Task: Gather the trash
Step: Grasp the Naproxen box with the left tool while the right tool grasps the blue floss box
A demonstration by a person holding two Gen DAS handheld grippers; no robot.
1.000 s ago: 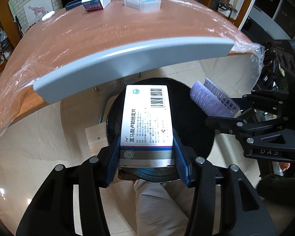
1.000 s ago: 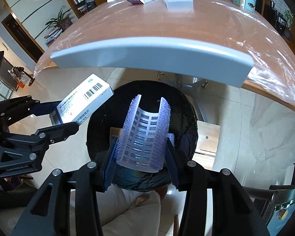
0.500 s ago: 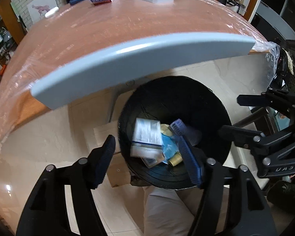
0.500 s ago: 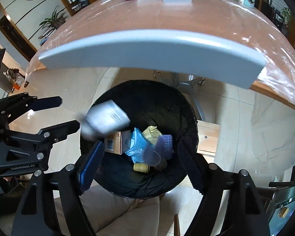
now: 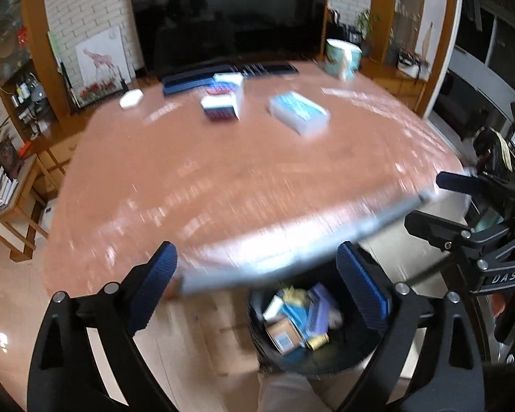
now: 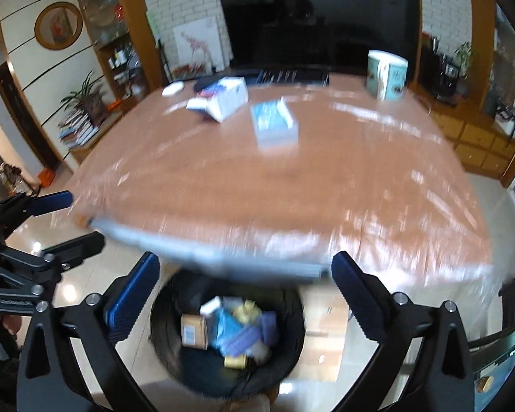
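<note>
A black trash bin (image 5: pixel 293 369) stands on the floor under the table's near edge. It holds a white medicine box (image 5: pixel 273 305), a purple blister sheet (image 5: pixel 321 312), a blue packet and a small cardboard box (image 6: pixel 193 331). My left gripper (image 5: pixel 254 257) hangs above the bin (image 6: pixel 161 312). Its jaws are opening and nothing is between them. My right gripper (image 6: pixel 245 264) is beside it over the same bin, its jaws also opening around nothing. Each gripper shows in the other's view, the right gripper (image 5: pixel 429 199) and the left gripper (image 6: pixel 82 219). Both views are blurred.
The plastic-covered brown table (image 5: pixel 240 178) bears a white and dark box (image 5: pixel 223 103), a flat blue-white box (image 5: pixel 298 113), a small white object (image 5: pixel 131 99), a teal paper-roll pack (image 6: pixel 386 75) and a dark keyboard (image 5: pixel 267 68). A TV stands behind. A person's trouser leg (image 5: pixel 285 395) is below.
Both grippers went from shut to open. The medicine box and the blister sheet dropped into the bin. Both hands then rose and tilted up, bringing the table top into view.
</note>
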